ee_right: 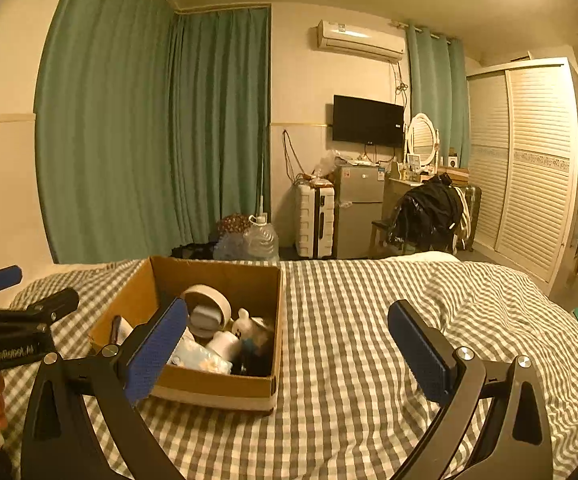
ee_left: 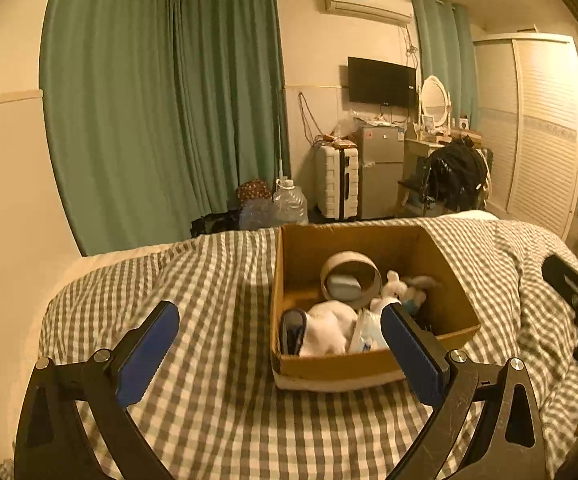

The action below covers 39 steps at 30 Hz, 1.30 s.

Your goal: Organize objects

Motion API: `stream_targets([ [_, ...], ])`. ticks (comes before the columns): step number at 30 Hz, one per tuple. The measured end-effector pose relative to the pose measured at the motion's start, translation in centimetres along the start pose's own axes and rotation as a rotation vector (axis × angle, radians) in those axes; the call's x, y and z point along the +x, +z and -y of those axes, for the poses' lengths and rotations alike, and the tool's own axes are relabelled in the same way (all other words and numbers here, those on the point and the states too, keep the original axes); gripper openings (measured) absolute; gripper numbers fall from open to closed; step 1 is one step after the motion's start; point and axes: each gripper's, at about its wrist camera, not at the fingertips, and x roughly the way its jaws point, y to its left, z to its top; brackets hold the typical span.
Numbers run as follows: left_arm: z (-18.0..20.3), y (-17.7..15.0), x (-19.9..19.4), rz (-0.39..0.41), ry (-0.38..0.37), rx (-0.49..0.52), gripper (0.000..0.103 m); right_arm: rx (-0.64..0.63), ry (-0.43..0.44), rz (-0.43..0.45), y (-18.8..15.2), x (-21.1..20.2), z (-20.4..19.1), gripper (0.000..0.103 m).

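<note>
Gingham bed [ee_right: 369, 360] carries a cardboard box [ee_left: 329, 368] near its far edge, long axis running toward the curtains, holding a tape roll [ee_left: 351, 280] on edge. Left gripper [ee_left: 279, 316] and right gripper [ee_right: 289, 312] gape wide, empty.

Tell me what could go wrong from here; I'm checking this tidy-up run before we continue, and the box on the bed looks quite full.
1. The cardboard box sits on a soft checked duvet, so pressing into it may tip or slide it.
2. The tape roll, plush toy and white cloth are crowded together; grabbing one could drag another.
3. Both the left hand-held gripper and right hand-held gripper are open close to the box and might collide.
</note>
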Motion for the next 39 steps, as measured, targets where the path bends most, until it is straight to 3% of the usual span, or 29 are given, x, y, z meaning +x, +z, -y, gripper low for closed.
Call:
stream_targets([
  [12,0.9,-0.6,-0.9,0.049,0.000,0.030,0.103,-0.017,-0.003,-0.019,-0.8,0.9,-0.5,0.101],
  [39,1.0,-1.0,-0.7,0.029,-0.006,0.035,0.103,-0.031,-0.003,-0.048,-1.4,1.7,-1.2,0.101],
])
